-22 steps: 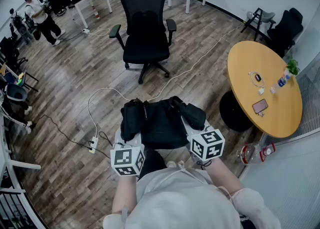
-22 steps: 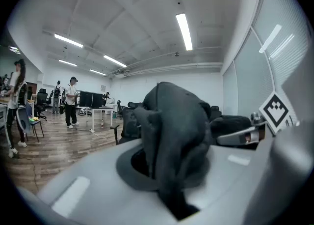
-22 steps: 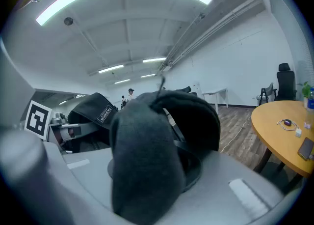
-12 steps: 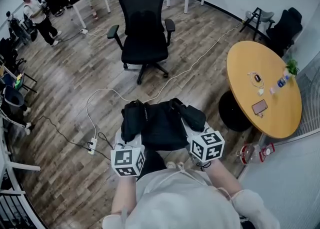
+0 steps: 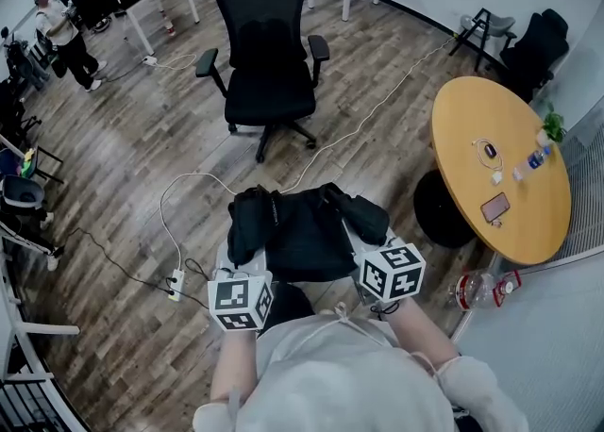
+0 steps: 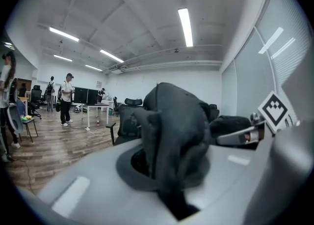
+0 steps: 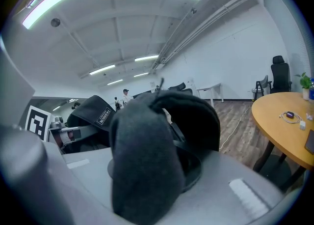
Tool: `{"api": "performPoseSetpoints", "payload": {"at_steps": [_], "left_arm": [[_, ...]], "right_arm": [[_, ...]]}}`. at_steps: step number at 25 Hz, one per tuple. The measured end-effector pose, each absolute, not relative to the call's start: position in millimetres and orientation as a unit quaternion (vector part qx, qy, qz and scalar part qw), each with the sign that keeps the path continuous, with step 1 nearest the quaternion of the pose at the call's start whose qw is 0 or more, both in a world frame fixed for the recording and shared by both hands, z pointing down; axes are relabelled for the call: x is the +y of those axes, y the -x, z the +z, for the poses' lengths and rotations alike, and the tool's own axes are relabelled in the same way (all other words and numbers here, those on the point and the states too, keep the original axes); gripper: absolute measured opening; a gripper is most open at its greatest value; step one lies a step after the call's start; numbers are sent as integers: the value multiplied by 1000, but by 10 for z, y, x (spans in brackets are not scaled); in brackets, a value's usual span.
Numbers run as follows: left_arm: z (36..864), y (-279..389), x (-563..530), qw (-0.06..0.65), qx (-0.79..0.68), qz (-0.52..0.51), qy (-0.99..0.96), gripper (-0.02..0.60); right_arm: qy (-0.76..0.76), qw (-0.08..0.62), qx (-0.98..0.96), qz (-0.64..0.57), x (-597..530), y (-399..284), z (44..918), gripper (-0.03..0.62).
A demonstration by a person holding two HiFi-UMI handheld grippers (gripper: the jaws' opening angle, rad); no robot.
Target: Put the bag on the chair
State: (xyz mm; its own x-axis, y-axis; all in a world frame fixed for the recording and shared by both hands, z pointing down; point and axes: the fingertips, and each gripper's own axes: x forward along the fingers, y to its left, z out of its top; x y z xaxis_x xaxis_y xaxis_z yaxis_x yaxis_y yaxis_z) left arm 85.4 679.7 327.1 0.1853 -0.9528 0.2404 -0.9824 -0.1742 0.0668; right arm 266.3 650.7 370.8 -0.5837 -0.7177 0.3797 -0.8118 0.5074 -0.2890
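Note:
A black bag (image 5: 302, 232) hangs in front of me, held up by both grippers. My left gripper (image 5: 236, 274) is shut on a fold of the bag's dark fabric (image 6: 171, 140) at its left side. My right gripper (image 5: 377, 256) is shut on the bag's padded right side (image 7: 147, 145). The black office chair (image 5: 269, 53) stands empty on the wood floor ahead of the bag, well apart from it. The fabric bulges over the jaws in both gripper views and hides their tips. From the left gripper view, the chair (image 6: 122, 121) shows just behind the bag.
A round wooden table (image 5: 500, 138) with a phone and small items stands at the right. A white cable and power strip (image 5: 176, 279) lie on the floor at the left. A person (image 5: 61, 29) stands at the far left by desks. Another black chair (image 5: 538, 48) stands at the far right.
The grippers and bag keep the same pose. The room has slid slightly in the head view, and the person at the far left has shifted a little.

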Motion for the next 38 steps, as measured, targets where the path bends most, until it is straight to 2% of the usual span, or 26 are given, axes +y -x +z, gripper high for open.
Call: {"api": "performPoseSetpoints", "payload": {"at_steps": [15, 23, 38], "left_arm": [[3188, 223, 4860, 109, -592, 71, -795, 31], [3091, 688, 4253, 109, -582, 66, -803, 31], [3403, 951, 3381, 141, -613, 89, -773, 29]], "right_arm": [[-480, 106, -839, 233, 4747, -1592, 3596, 34], [-487, 100, -835, 235, 4125, -1151, 3483, 34], [-438, 131, -850, 263, 3101, -840, 3840, 34]]}}
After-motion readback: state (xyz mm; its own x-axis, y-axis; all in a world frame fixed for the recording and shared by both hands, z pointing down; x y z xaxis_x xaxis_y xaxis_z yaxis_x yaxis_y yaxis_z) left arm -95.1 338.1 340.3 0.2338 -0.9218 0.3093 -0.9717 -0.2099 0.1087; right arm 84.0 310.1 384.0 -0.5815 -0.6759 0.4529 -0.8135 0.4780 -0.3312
